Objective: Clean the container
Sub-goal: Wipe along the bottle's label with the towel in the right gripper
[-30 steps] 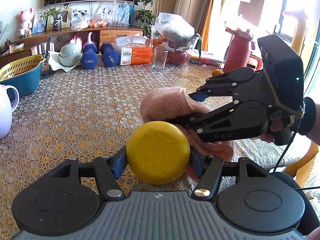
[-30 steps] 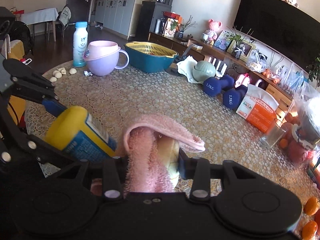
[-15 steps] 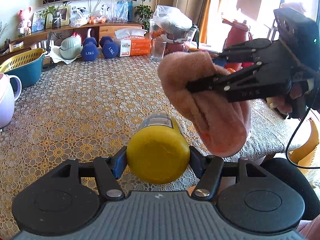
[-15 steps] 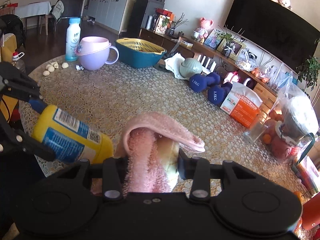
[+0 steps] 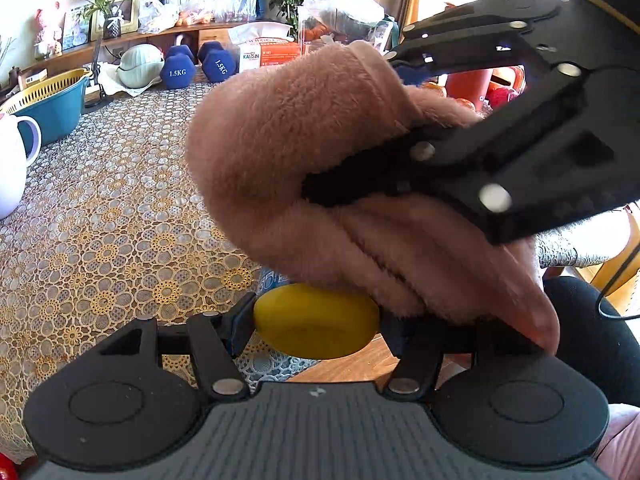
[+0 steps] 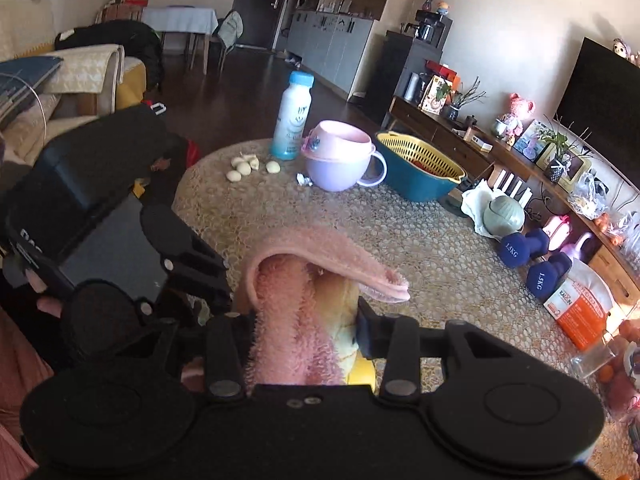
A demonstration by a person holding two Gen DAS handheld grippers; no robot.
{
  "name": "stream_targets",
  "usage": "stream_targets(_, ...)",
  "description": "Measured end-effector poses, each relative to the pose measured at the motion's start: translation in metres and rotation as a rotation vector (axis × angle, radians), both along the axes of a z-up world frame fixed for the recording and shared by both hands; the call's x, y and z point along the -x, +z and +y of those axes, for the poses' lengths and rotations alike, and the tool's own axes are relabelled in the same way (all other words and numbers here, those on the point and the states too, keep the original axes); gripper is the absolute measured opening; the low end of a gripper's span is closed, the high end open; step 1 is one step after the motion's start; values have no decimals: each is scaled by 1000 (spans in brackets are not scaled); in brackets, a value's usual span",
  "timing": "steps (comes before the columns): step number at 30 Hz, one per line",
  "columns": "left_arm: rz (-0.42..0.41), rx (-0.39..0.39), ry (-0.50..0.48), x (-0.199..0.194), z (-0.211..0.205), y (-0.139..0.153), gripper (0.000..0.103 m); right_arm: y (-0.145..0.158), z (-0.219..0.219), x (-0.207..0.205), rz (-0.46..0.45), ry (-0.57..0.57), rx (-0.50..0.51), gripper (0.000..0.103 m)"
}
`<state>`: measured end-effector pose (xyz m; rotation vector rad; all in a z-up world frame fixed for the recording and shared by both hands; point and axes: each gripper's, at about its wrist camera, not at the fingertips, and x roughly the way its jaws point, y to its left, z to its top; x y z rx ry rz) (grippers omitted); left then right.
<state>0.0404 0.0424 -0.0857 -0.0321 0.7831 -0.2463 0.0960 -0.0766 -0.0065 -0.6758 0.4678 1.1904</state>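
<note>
A yellow container (image 5: 316, 322) with a blue label is held bottom-first in my left gripper (image 5: 316, 322), which is shut on it near the table's front edge. A fluffy pink cloth (image 5: 304, 152) hangs over the container's far part and hides most of its body. My right gripper (image 5: 356, 132) reaches in from the upper right, shut on that cloth. The right wrist view shows the pink cloth (image 6: 296, 320) bunched in my right gripper (image 6: 298, 324). A sliver of the yellow container (image 6: 362, 376) shows just below the cloth.
The table (image 5: 100, 220) has a gold lace cover. At its far side stand a lilac mug (image 6: 340, 164), a blue basin with a yellow strainer (image 6: 420, 172), a white bottle (image 6: 294, 120), garlic cloves (image 6: 248, 166), blue dumbbells (image 6: 520, 248) and an orange tissue box (image 6: 580, 308). A person's leg (image 5: 592, 340) is at right.
The right gripper lifted the cloth off the table and brought it close over the container. The left gripper drew the container back to the table edge, and its body is now mostly covered.
</note>
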Motion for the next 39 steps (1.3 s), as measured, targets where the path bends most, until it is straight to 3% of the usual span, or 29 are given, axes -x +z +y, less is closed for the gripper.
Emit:
stream_targets(12, -32, 14, -23, -26, -3, 9, 63, -17, -36, -62, 5, -256, 36, 41)
stream_targets(20, 16, 76, 3, -30, 5, 3, 63, -48, -51, -64, 36, -324, 85, 40)
stream_targets(24, 28, 122, 26, -34, 12, 5, 63, -36, -59, -59, 12, -348, 47, 40)
stream_targets(30, 34, 138, 39, -35, 16, 5, 63, 4, -63, -40, 9, -262, -66, 40)
stream_targets(34, 32, 123, 37, -35, 14, 5, 63, -2, -38, -26, -7, -173, -26, 40)
stream_targets(37, 33, 60, 51, -34, 11, 4, 63, -18, -15, -21, -87, -138, 42, 41)
stream_targets(39, 33, 57, 58, -34, 15, 2, 63, -20, -6, -25, -93, -131, 49, 42)
